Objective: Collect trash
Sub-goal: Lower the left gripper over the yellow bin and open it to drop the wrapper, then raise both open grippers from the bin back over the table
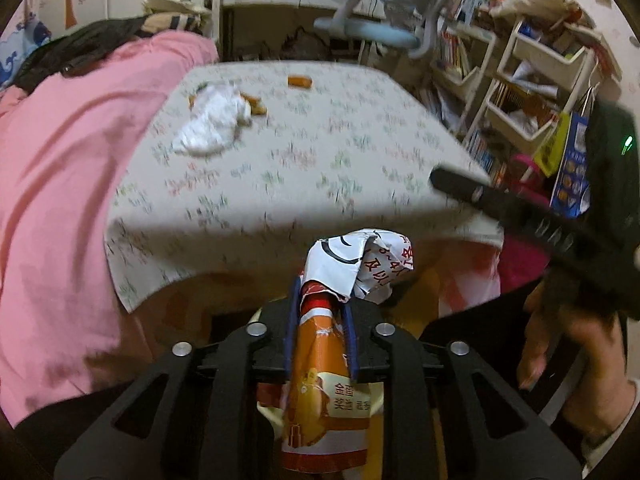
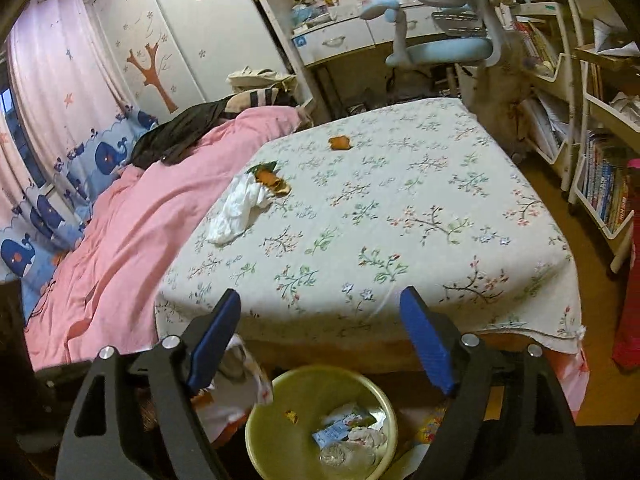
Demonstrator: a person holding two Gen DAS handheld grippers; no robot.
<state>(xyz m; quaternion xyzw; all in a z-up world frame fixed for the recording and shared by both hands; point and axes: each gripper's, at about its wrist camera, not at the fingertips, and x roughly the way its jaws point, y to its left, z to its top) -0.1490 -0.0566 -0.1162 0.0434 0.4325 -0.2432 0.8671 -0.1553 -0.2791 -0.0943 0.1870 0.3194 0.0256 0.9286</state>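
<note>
Left wrist view: the left gripper [image 1: 318,320] is seen closed on an orange-and-white snack wrapper [image 1: 324,384], which is clamped between the blue pads [image 1: 291,320]; its crumpled white top [image 1: 360,268] protrudes past the fingertips, in front of the near edge of the floral bedspread [image 1: 280,152]. On the bedspread, well apart from the gripper, a crumpled white bag [image 1: 212,120] is noted, with orange scraps [image 1: 256,106] touching its far side and a separate orange piece [image 1: 299,81] farther back. A pink quilt [image 1: 64,184] is seen at left. At right, the black body of the right gripper [image 1: 520,216] is partly visible, held by a hand [image 1: 568,344]. The frame is motion-blurred.

Right wrist view: the right gripper [image 2: 324,344] is recorded with jaws spread wide, nothing between them. Below it, at the foot of the bed, a yellow-green bin [image 2: 264,420] is seen, already holding wrappers and a clear plastic piece [image 2: 348,436]. The white bag [image 2: 236,212], the scraps [image 2: 272,182] and the lone orange piece [image 2: 340,143] lie on the bedspread [image 2: 400,216], beside the quilt [image 2: 140,232].
</note>
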